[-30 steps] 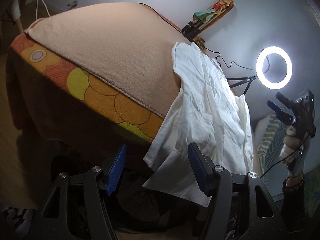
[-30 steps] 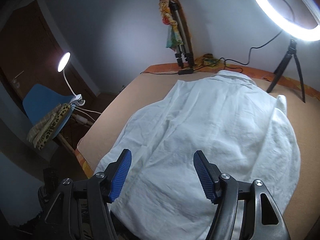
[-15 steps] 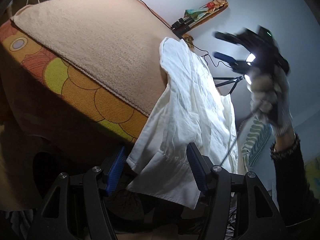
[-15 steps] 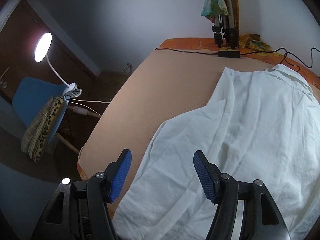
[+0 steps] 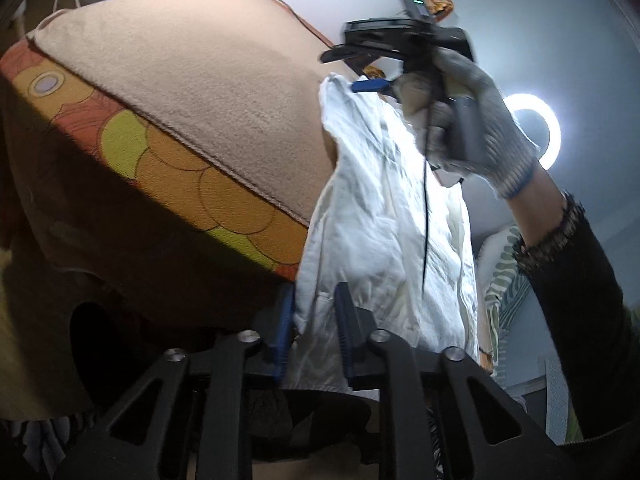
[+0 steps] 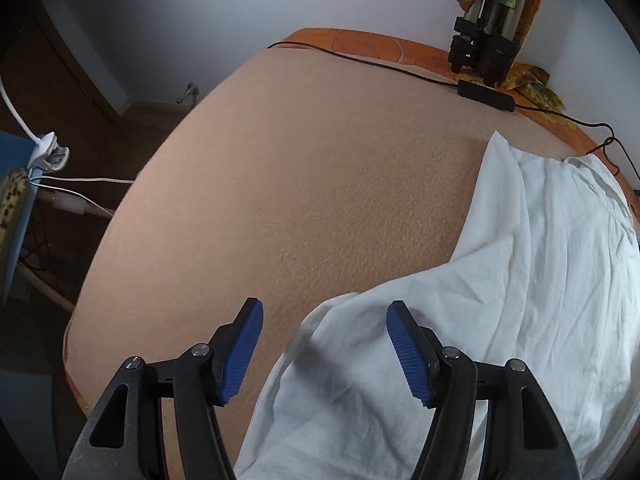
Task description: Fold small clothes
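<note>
A pale grey wall backs the room, with a dark wooden door off to one side. Most of the space is taken by a bed covered with a tan blanket; under it an orange bedspread with round yellow and green patterns shows along the edge. A white shirt lies spread on the blanket, its lower part hanging over the edge of the bed. A ring light glows against the wall. At the far side of the bed folded tripod legs stand with a bright cloth draped on them, and a black cable runs across the blanket to a small black box. A white clamp grips a blue chair.

The left gripper has just been closing, and its blue pads pinch the hanging hem of the shirt. The right gripper, held in a gloved hand, stands wide open over the shirt's side edge, gripping nothing.
</note>
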`<state>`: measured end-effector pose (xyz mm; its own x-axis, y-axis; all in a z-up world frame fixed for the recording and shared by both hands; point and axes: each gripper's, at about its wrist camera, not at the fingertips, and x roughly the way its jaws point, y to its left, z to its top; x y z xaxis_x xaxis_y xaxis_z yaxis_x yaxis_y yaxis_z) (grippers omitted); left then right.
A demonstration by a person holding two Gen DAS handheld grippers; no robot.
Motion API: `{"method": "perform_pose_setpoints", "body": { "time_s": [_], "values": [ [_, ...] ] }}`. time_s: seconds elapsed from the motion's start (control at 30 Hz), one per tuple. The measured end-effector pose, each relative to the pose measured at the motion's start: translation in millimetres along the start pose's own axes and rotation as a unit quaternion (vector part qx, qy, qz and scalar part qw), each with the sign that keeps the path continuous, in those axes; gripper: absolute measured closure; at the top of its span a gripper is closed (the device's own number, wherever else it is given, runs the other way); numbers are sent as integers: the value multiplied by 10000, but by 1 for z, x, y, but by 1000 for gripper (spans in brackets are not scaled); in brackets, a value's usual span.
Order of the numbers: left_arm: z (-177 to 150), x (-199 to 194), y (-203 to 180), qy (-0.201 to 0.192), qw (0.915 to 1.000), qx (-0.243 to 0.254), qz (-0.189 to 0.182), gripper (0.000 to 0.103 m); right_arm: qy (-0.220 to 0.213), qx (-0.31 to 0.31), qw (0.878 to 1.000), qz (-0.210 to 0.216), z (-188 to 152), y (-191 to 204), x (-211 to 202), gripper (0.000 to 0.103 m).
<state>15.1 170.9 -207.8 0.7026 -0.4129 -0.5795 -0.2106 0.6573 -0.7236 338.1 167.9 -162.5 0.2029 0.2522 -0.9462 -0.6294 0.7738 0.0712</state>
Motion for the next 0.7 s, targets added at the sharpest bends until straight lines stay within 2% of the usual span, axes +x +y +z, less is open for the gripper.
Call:
{"method": "perform_pose_setpoints", "body": {
  "time_s": [0.17,0.23,0.3,0.4,0.5,0.7],
  "values": [
    [1,-6,-7,-88,9996,158,-196,97,168,-152,9995,-206,1,1,11,37],
    [2,-8,-11,-126,9993,269,-242,97,162,-203,9991,-342,1,-1,11,47],
    [3,-9,-18,-133,9987,403,-298,97,158,-174,9990,-384,-1,-5,8,64],
    [4,-9,-29,-123,9974,627,-328,98,158,6,9997,-188,-2,-20,3,80],
    [4,-9,-38,-98,9961,798,-371,98,132,96,9999,7,-7,-28,-5,92],
    [6,-7,-55,-20,9926,1128,-440,98,-109,212,9992,322,-17,-50,-30,98]
  ]
}}
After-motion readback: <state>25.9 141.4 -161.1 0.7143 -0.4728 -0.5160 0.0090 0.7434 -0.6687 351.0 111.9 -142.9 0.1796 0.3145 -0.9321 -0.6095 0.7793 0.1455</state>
